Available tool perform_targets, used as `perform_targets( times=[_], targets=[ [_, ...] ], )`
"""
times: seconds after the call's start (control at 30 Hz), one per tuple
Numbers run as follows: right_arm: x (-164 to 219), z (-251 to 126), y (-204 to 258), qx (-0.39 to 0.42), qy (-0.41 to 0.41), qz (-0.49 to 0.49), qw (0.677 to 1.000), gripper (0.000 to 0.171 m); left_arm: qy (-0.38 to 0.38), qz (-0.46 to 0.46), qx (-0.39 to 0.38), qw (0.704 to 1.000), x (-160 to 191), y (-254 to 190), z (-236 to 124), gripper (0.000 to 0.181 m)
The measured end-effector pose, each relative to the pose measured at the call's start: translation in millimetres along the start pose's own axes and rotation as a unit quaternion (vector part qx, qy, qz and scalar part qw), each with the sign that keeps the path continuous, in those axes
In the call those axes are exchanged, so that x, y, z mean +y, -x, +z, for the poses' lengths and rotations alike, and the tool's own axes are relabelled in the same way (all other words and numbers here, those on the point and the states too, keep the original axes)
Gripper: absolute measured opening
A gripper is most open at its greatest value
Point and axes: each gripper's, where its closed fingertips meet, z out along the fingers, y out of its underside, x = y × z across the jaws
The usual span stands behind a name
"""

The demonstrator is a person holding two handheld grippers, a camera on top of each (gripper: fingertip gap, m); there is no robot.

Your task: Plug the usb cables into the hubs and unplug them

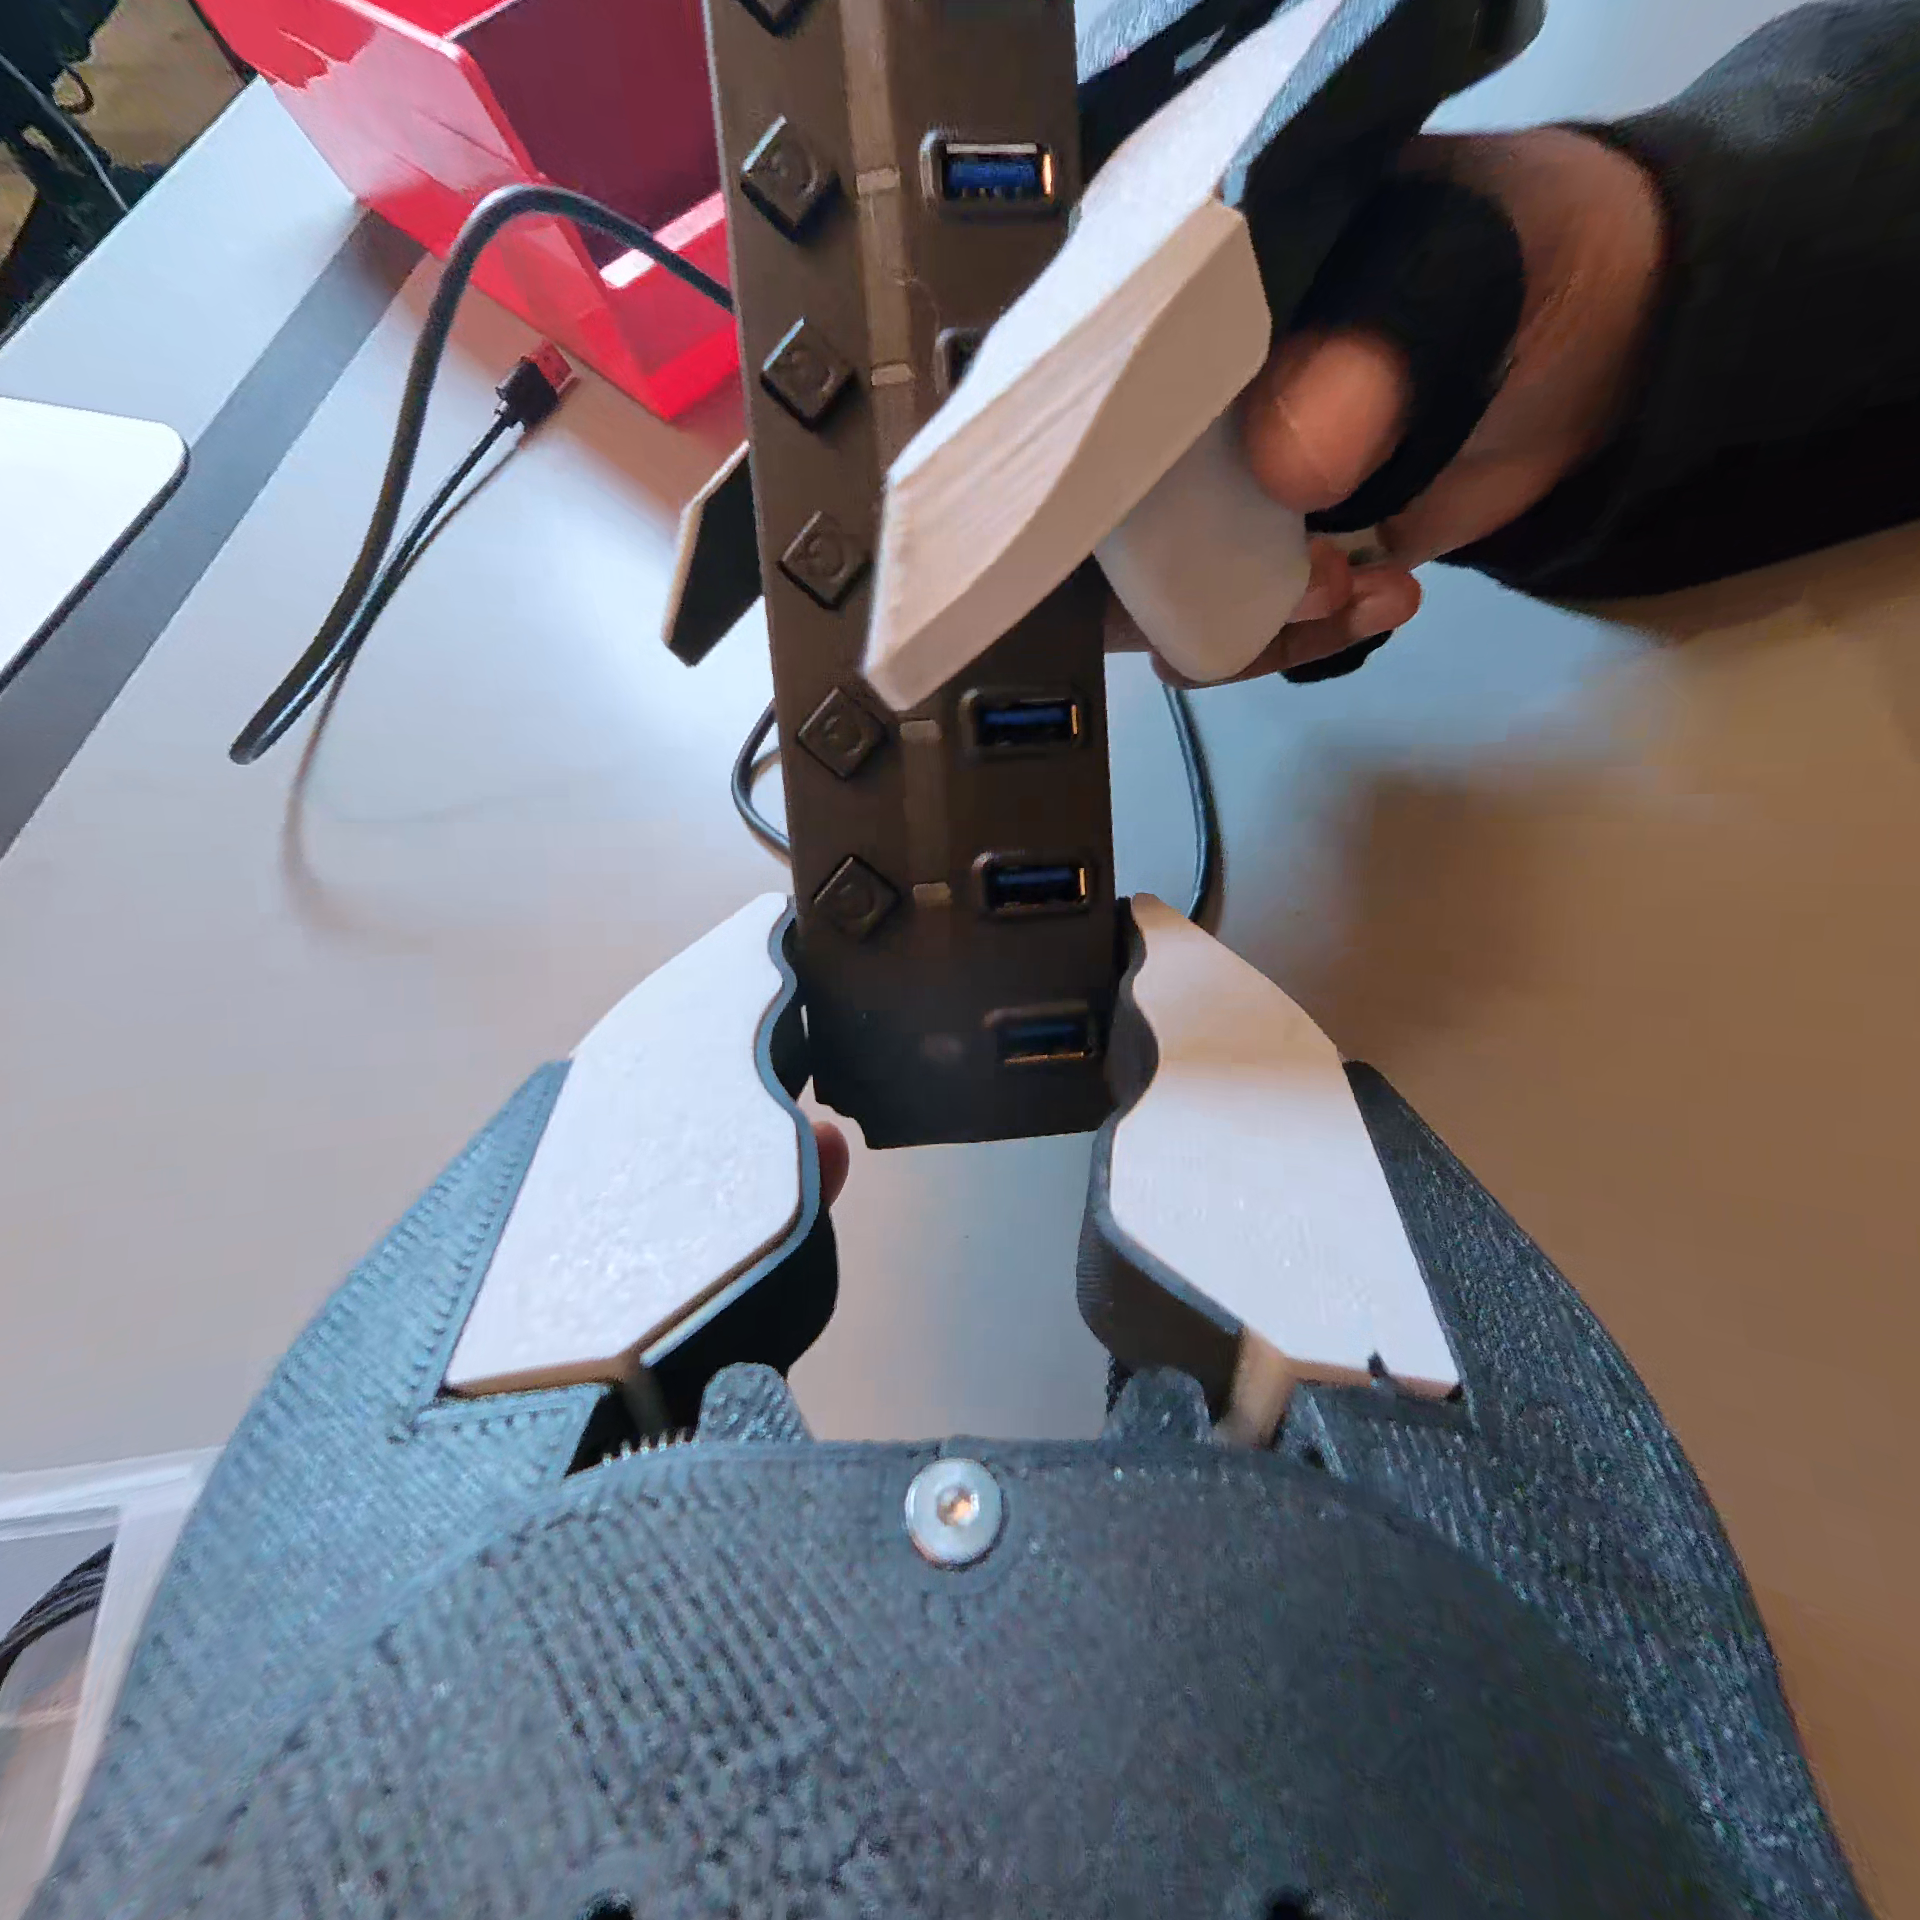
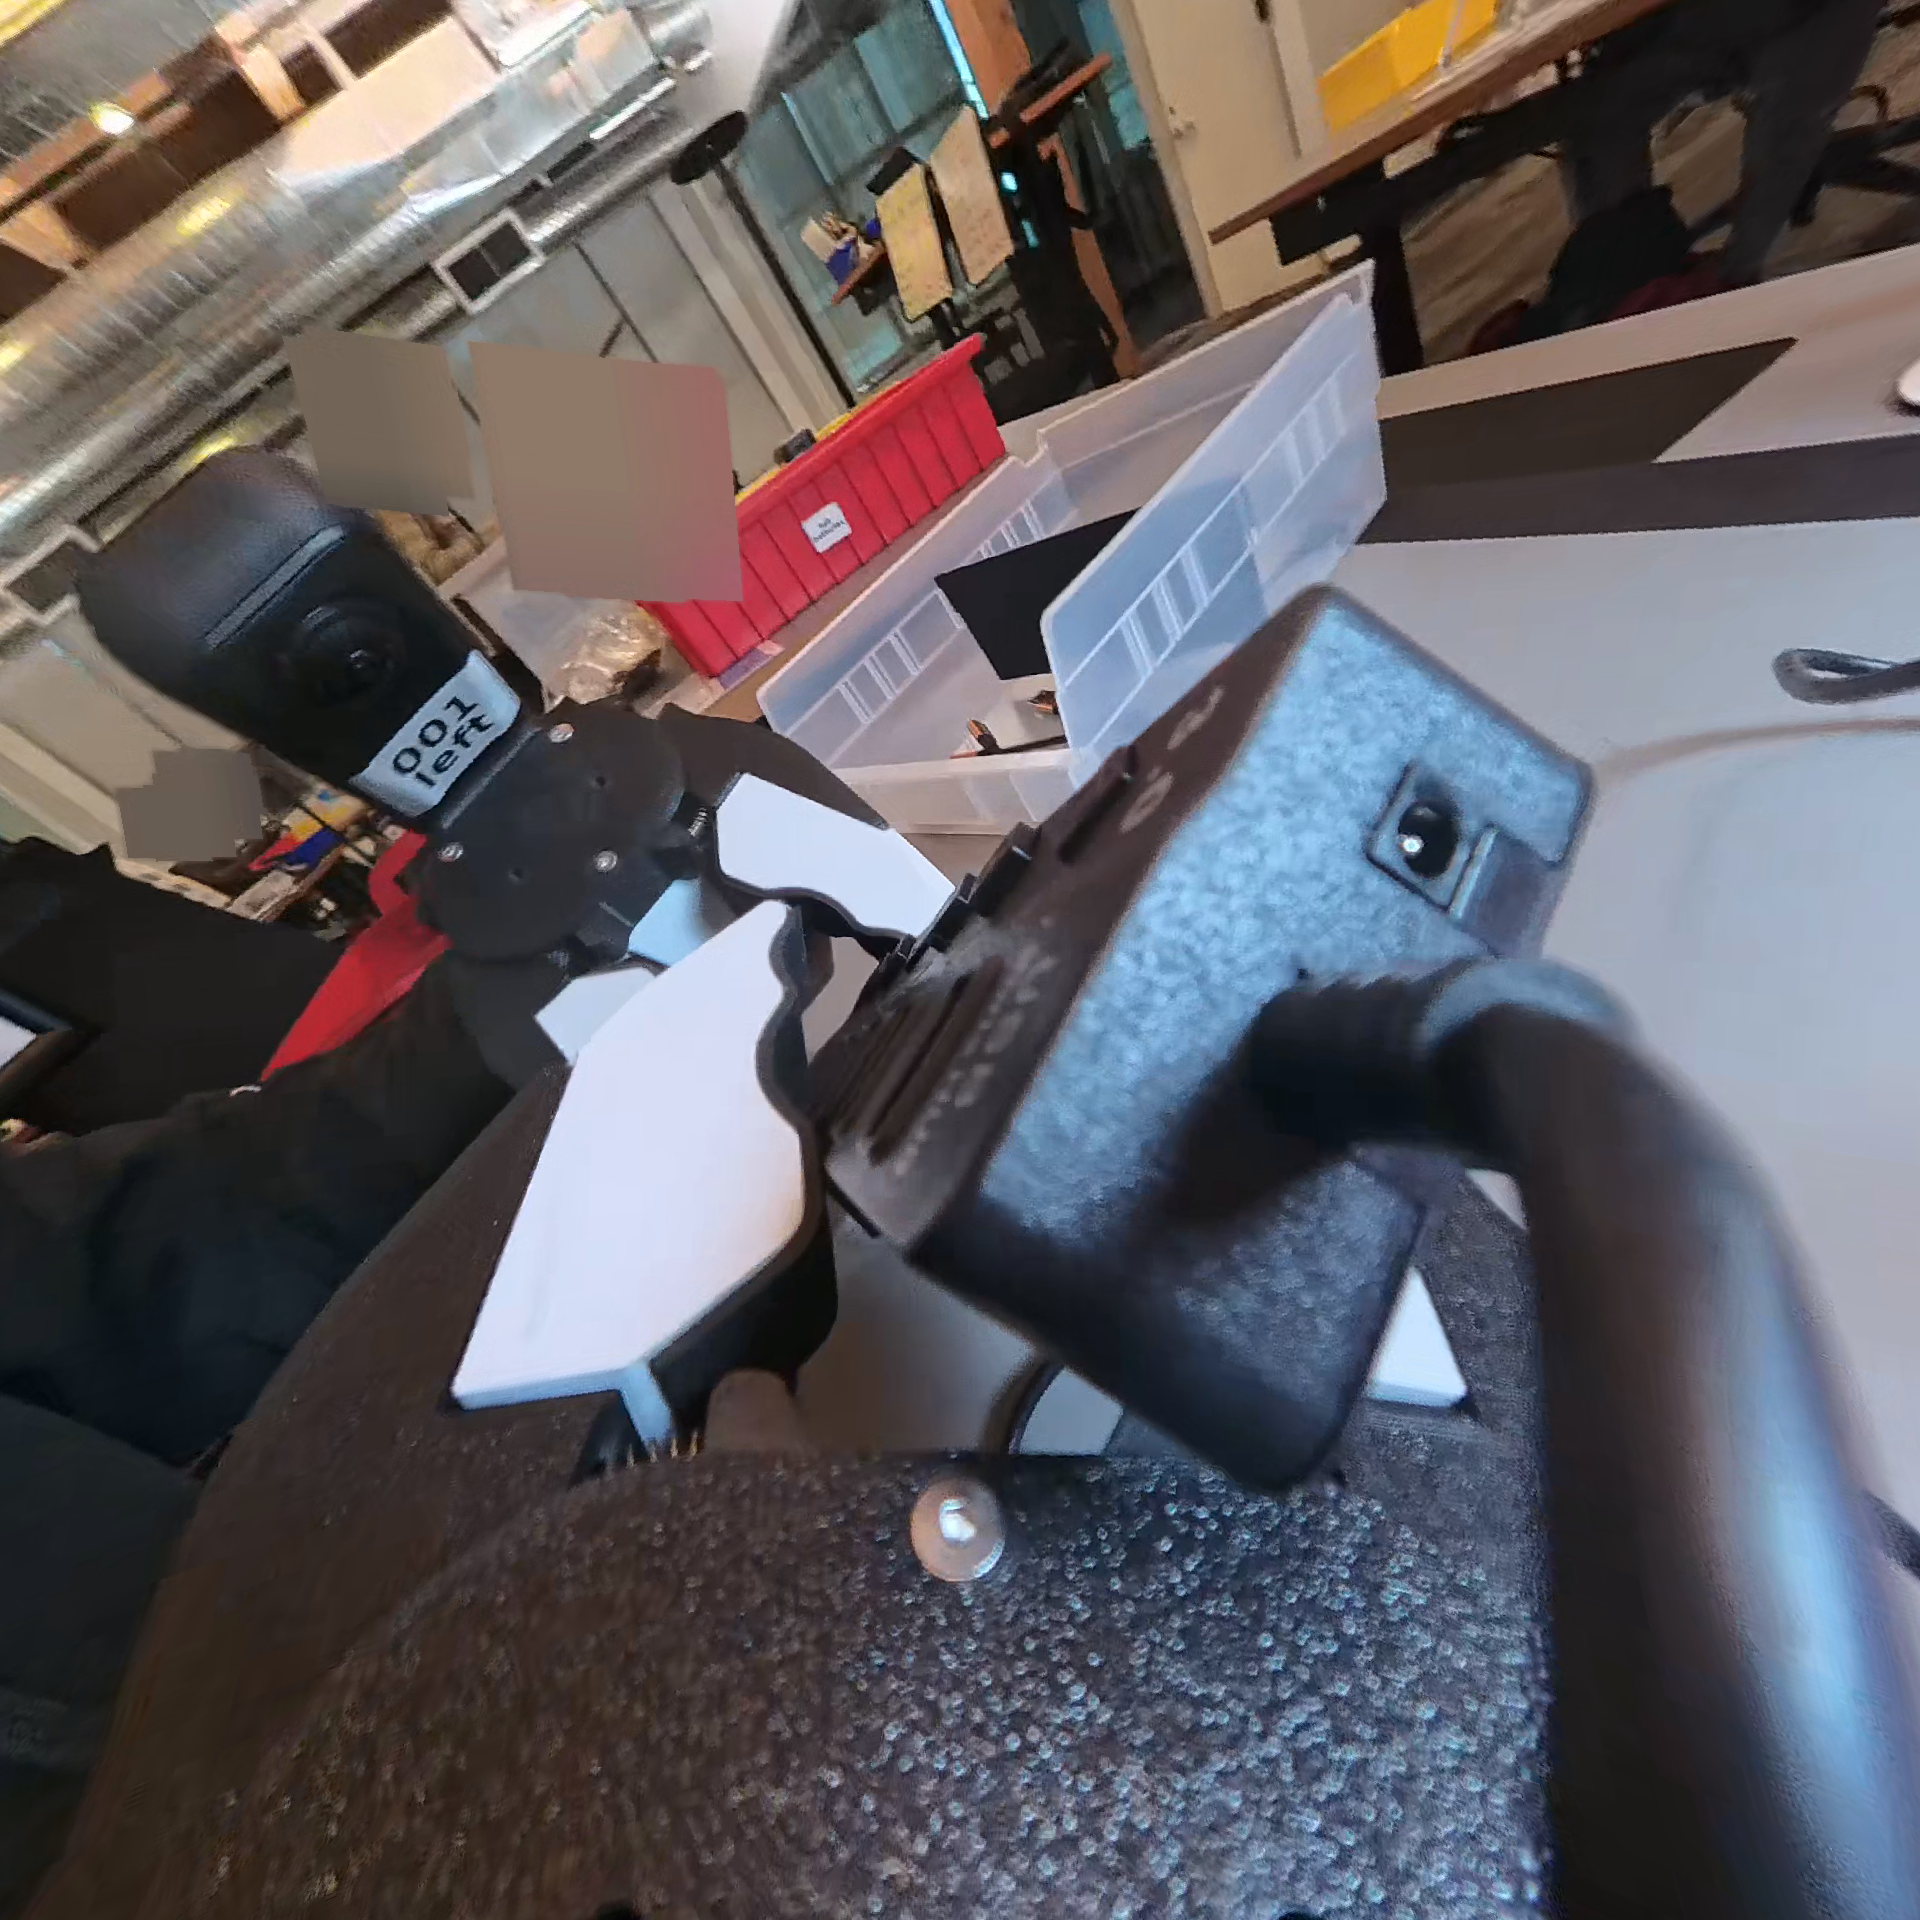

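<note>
A long black USB hub [image 1: 935, 790] with several blue ports and a row of buttons is held above the table between both grippers. My left gripper [image 1: 961, 935] is shut on its near end. My right gripper [image 1: 800, 623] comes in from the upper right, and its white fingers [image 1: 1039, 416] clamp the hub's middle. In the right wrist view the hub [image 2: 1195, 987] fills the space between my right gripper [image 2: 1039, 1039] jaws, with its own thick cable [image 2: 1558, 1143] leaving the end. The left gripper [image 2: 862, 883] holds the far end. A loose black USB cable [image 1: 416, 416] with a red-tipped plug [image 1: 535, 384] lies on the table.
A red bin [image 1: 468, 135] stands at the back of the white table [image 1: 416, 935]. A clear plastic bin [image 2: 1195, 540] and another red bin [image 2: 862, 520] stand beyond the left gripper. A white flat thing [image 1: 62, 499] lies at the left edge. A gloved hand [image 1: 1455, 364] holds the right gripper. There is about 5 centimetres between the tips of the two grippers.
</note>
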Motion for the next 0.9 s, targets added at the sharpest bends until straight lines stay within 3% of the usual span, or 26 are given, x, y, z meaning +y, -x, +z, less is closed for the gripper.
perform_targets(
  times=[0.03, 0.27, 0.47, 0.73, 0.9],
  targets=[
    [0, -1, 3, -0.017, -0.002, -0.019, 1.000, 0.054, -0.006, -0.004, 0.009, 1.000, -2, -1, -3, 0.056],
    [7, -4, 30, -0.108, 0.006, -0.162, 0.981, 0.071, -0.023, -0.012, 0.079, 0.997, -4, -11, -19, 0.056],
    [-6, -4, 39, -0.120, -0.035, -0.150, 0.981, 0.092, 0.004, -0.007, 0.115, 0.993, 0, -30, -13, 0.056],
    [7, -5, 39, -0.139, -0.005, -0.145, 0.980, 0.077, 0.019, -0.026, 0.133, 0.991, 5, -33, -12, 0.056],
    [1, -6, 38, -0.135, -0.028, -0.124, 0.983, 0.072, -0.019, -0.041, 0.132, 0.990, -3, -28, -16, 0.056]
  ],
)
